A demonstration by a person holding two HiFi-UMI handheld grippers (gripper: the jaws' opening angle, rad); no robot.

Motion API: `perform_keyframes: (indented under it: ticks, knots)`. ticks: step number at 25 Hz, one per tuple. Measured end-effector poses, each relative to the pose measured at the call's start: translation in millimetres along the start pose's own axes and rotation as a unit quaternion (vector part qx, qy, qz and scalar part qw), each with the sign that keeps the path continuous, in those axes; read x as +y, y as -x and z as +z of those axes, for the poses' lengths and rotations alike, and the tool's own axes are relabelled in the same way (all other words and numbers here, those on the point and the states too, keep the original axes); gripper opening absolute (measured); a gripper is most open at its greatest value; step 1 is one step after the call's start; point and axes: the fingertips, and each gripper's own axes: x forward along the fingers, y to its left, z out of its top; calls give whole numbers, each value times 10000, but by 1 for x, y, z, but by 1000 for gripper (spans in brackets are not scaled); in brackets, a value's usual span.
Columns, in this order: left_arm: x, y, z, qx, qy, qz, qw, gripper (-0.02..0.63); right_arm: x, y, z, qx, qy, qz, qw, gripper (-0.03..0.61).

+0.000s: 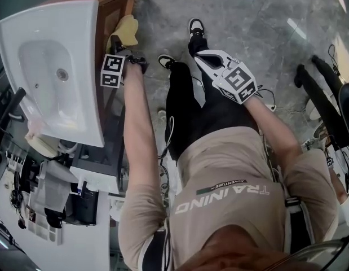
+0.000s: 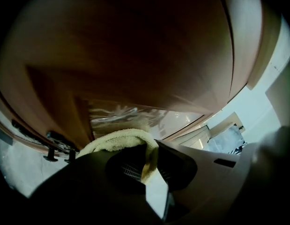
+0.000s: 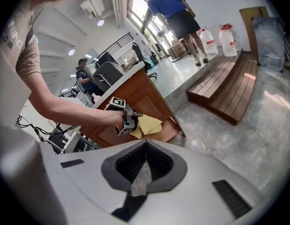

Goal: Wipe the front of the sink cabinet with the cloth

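Grey marble floor (image 1: 259, 21) flanks the brown wooden sink cabinet (image 1: 107, 14), its front touched by a yellow terry cloth (image 1: 124, 30). Only the left gripper view shows the outstretched left gripper (image 2: 152, 154) clamped on it; the right gripper (image 3: 145, 146) is closed, empty.

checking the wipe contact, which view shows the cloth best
The right gripper view: it shows most of the cloth spread against the cabinet front, held by the left gripper. The head view shows only a part; the left gripper view only a fold pinched between its jaws.
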Motion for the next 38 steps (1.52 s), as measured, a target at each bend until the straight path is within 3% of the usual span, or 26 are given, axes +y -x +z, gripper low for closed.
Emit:
perform_keyframes:
  ticks: [11, 19, 28, 34, 38]
  knots:
    - [-73, -38, 6, -196, -249, -406, 9987, 40, -44, 12, 18, -90, -126, -120, 9998, 12]
    - [-114, -56, 1, -226, -208, -556, 9980, 40, -64, 14, 27, -136, -172, -116, 9997, 12]
    - [-168, -74, 2, -287, -583, -1125, 9915, 40, -77, 15, 32, -66, -79, -117, 9999, 12]
    - [-154, -57, -24, -111, -691, -1214, 9901, 40, -68, 2, 23, 7, 20, -89, 10000, 12]
    - [-97, -22, -50, 9, -587, -965, 9936, 40, -43, -12, 4, 112, 101, -14, 9999, 12]
